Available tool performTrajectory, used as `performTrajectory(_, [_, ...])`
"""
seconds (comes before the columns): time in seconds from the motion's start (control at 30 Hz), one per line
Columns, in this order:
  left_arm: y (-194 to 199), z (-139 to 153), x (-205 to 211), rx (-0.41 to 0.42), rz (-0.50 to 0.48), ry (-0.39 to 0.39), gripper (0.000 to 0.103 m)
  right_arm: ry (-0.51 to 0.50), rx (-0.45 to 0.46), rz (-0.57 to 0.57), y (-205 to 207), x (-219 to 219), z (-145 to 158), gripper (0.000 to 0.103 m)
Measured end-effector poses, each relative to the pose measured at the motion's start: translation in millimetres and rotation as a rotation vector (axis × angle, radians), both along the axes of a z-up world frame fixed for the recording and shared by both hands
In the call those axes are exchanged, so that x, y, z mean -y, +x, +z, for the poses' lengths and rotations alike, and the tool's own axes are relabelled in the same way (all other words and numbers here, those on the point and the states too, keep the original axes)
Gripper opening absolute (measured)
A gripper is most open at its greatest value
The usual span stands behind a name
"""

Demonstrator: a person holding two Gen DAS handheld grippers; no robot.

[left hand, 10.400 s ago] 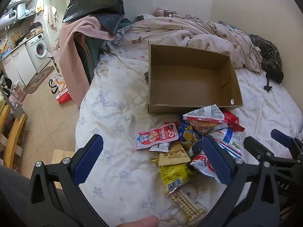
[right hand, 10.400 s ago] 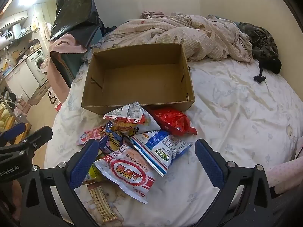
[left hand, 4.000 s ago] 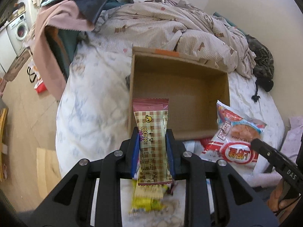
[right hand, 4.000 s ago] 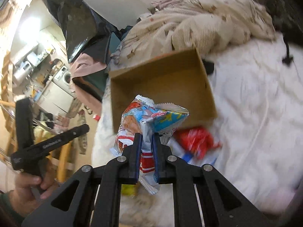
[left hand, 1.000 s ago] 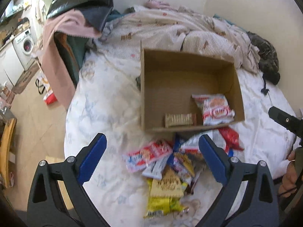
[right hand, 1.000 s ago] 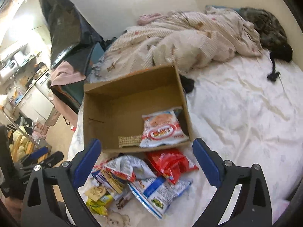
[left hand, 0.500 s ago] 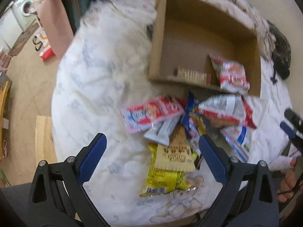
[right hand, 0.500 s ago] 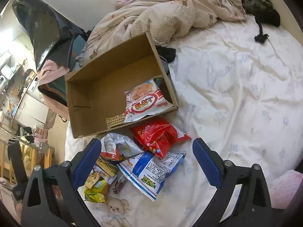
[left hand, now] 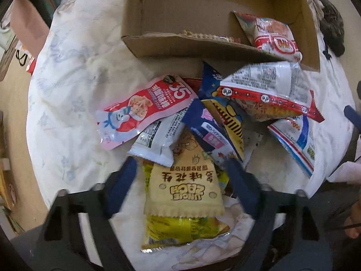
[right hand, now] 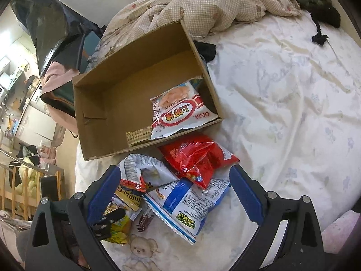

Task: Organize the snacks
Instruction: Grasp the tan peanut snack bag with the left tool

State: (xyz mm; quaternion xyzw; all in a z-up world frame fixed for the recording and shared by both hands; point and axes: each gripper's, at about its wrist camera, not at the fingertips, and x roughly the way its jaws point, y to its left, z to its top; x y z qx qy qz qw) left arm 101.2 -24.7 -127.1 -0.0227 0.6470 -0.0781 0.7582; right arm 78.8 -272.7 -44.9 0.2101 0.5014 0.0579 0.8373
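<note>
Snack pile on a bed with white floral sheet, shallow brown cardboard box beyond it; both grippers empty.

Left gripper: jaws wide apart, straddling a beige crinkle-edged cracker packet that lies on a yellow foil packet. Ahead of these jaws: pink-and-red pouch marked 35, white sachet, dark blue wrapper, large white-and-red crisp bag. Right gripper: jaws wide apart, above a white-and-blue snack bag; a shiny red foil bag lies just ahead, touching it. Box contents, beyond both jaws: white-and-red shrimp flakes bag against the near right corner, checked wafer bar beside it along the near wall.
</note>
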Motion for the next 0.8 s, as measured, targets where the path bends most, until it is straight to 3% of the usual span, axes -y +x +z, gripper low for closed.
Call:
performTrajectory(0.1, [-2, 0, -1, 0.000, 0.000, -0.012, 0.052, -0.004, -0.002, 0.003, 1, 1, 0, 0.099])
performTrajectory(0.4, [-39, 47, -10, 0.071, -0.030, -0.073, 0.046, 0.000, -0.023, -0.042, -3, 19, -4, 0.099])
performTrajectory(0.47, [-48, 61, -13, 0.096, -0.038, -0.090, 0.021, 0.007, -0.024, -0.056, -6, 24, -4, 0.099])
performTrajectory(0.63, [-49, 88, -18, 0.177, -0.043, -0.109, 0.021, 0.058, -0.063, -0.107, -9, 39, -12, 0.099])
performTrajectory(0.8, [-29, 70, -34, 0.122, 0.037, -0.089, 0.025, 0.079, -0.099, -0.141, -9, 44, -20, 0.099])
